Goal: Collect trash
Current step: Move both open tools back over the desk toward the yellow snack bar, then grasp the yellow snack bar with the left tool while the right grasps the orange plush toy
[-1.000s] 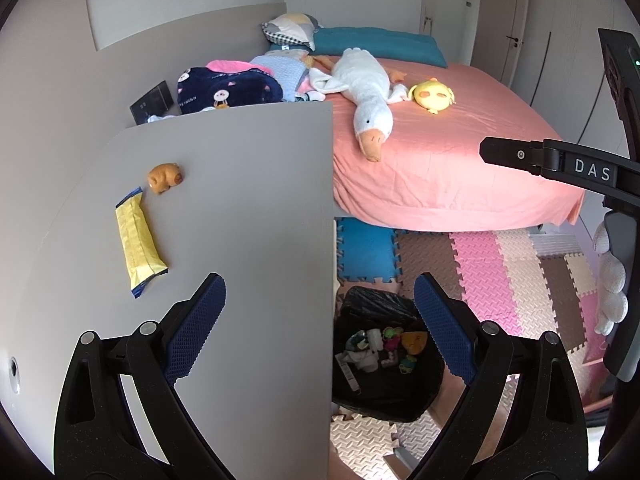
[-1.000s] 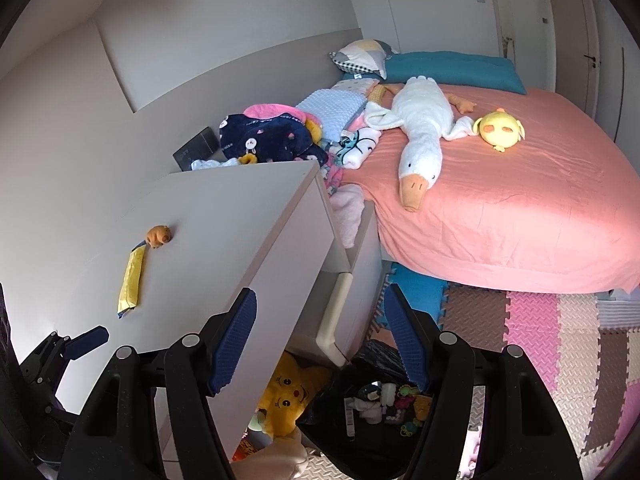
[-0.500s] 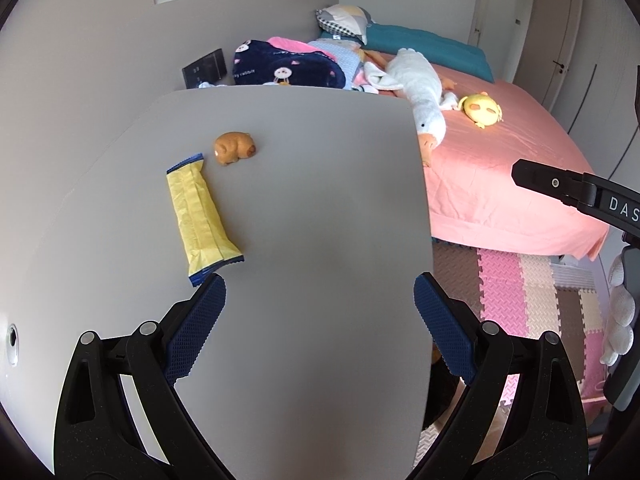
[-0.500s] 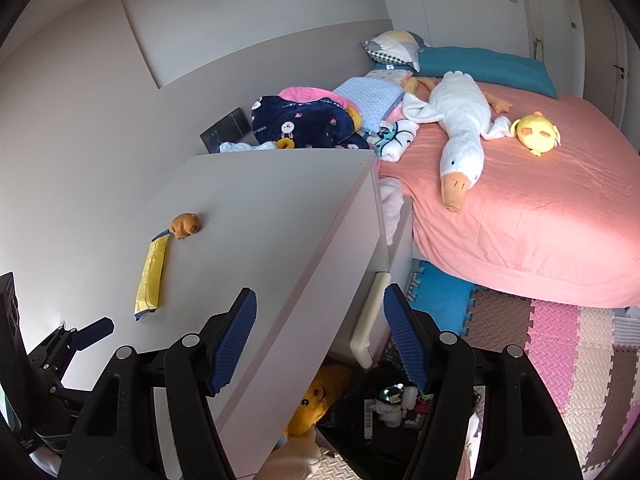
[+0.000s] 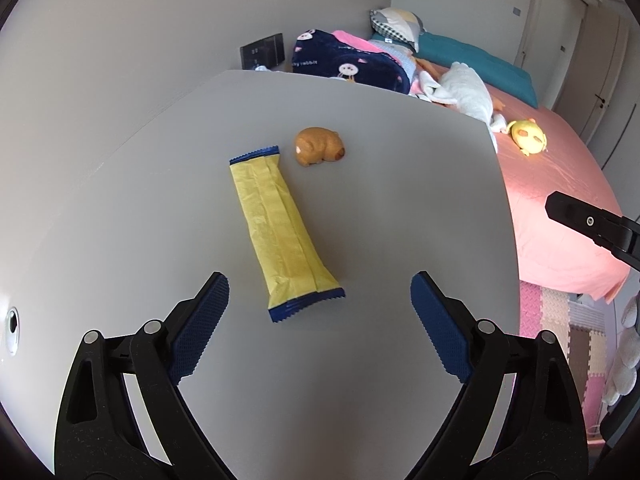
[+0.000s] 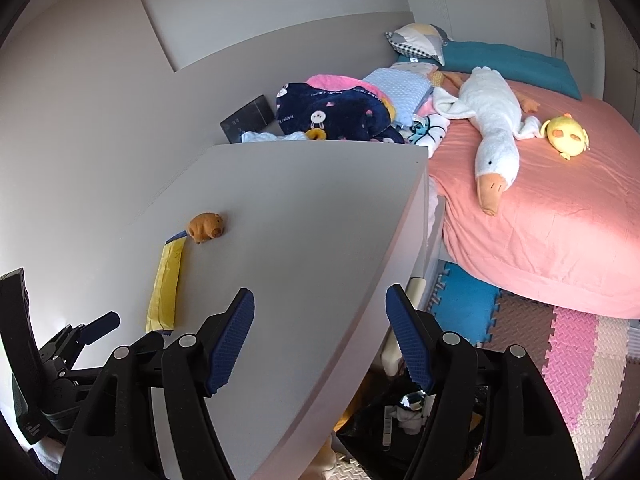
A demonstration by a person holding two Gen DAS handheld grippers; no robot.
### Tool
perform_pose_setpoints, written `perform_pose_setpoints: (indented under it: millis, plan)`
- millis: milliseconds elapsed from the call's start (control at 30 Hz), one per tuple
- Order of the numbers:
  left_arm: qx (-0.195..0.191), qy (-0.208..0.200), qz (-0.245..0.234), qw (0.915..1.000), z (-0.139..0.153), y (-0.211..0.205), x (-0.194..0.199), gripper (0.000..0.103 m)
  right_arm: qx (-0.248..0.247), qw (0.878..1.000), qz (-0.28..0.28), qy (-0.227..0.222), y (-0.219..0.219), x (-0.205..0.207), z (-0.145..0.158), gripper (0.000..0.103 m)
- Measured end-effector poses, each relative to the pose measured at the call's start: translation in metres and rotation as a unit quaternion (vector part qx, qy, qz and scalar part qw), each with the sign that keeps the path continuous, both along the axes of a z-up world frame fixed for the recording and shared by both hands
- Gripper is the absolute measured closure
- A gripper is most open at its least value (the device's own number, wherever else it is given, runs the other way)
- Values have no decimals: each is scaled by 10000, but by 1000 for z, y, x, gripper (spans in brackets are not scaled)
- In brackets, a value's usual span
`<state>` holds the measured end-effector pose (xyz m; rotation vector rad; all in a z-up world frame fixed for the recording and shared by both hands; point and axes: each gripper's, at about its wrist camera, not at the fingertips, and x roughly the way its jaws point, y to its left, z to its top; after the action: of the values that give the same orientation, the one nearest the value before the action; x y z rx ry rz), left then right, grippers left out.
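Grey desktop (image 5: 360,200); both jaws open, empty.

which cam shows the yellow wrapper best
The left wrist view: the yellow wrapper lies flat and whole on the grey tabletop, just ahead of the open left gripper. The right wrist view shows it small, foreshortened, at the left.

— What trash is seen on the desk top (image 5: 400,208)?
— One snack wrapper (image 5: 282,232), yellow with dark blue crimped ends, is laid flat and looks sealed.
— How is it placed?
— Its length is run from the near side toward the far edge, slightly slanted. It is found left of the middle, well away from the right edge. In the right wrist view the same wrapper (image 6: 165,284) is seen foreshortened, nearer the wall-side edge.
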<state>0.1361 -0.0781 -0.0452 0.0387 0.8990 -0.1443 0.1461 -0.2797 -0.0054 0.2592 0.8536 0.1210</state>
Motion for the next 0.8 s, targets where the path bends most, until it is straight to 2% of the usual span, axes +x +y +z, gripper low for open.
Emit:
perform_pose_setpoints:
  millis: [267,333,533,800]
  plan:
    - [150,131,304,9993,-14,16,33,28,0,9999,129,83,22,28,-9,34]
    - [125,207,321,9992,-18,19,39,35,-6,9998,159,100,26,34,-11,34]
    - [238,308,325,9987,-27,23,49,42,10,9996,251,121,42,48,-14,34]
    - [237,75,138,9996,-27,30,49,56,-3,9987,467,197,69,67,-22,34]
